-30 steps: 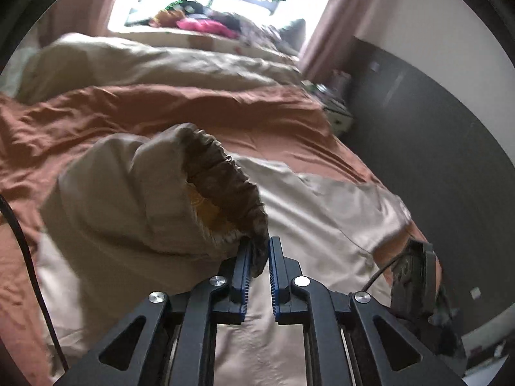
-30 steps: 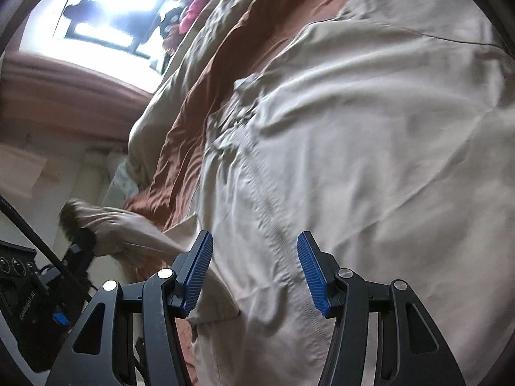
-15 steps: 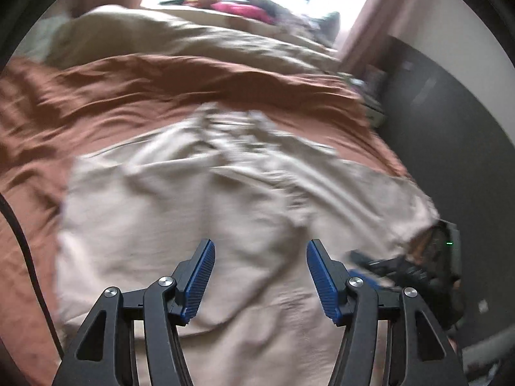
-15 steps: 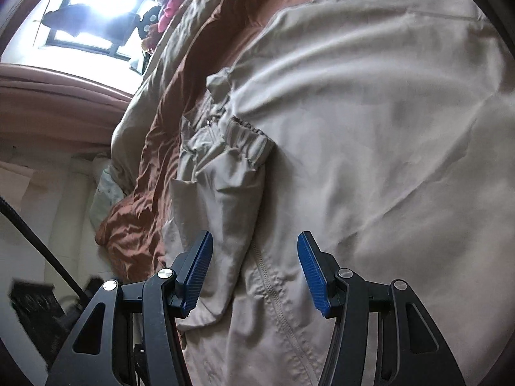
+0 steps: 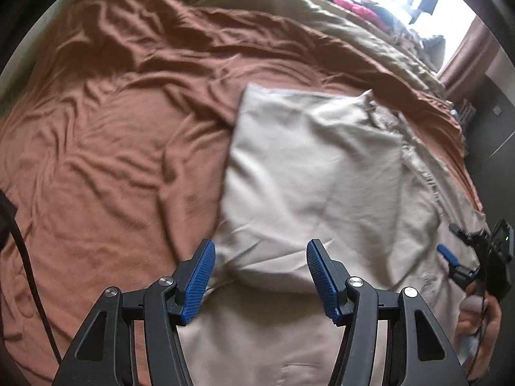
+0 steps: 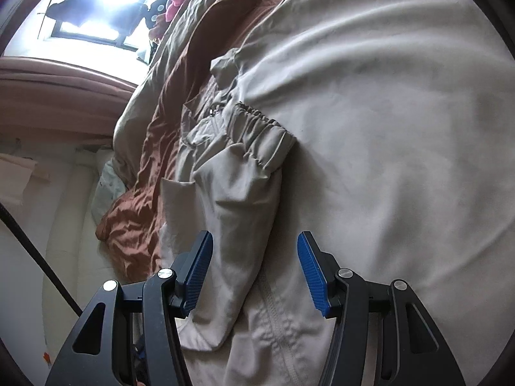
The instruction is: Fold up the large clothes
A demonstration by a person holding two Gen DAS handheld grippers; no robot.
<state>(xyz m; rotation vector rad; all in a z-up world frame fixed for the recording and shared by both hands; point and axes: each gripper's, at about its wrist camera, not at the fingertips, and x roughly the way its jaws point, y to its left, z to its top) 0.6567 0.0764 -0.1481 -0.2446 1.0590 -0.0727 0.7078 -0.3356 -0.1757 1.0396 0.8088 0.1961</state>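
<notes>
Beige jacket [image 5: 309,173]: spread on the bed's rust-brown sheet [image 5: 106,148], one sleeve [image 6: 244,173] folded across its front. Left claw [image 5: 259,276]: jaws wide, just opened, holding nothing, above the jacket. Right claw [image 6: 254,273]: jaws apart, empty, over the sleeve.

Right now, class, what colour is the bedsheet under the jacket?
Rust brown bedsheet, plain and creased, under the beige jacket. It shows best in the left wrist view.

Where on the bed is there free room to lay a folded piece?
Free: the brown sheet left of the beige jacket in the left view, bordered far by the tan duvet. Crowded: the jacket's side, with the right gripper, and the clothes pile by the window.
</notes>
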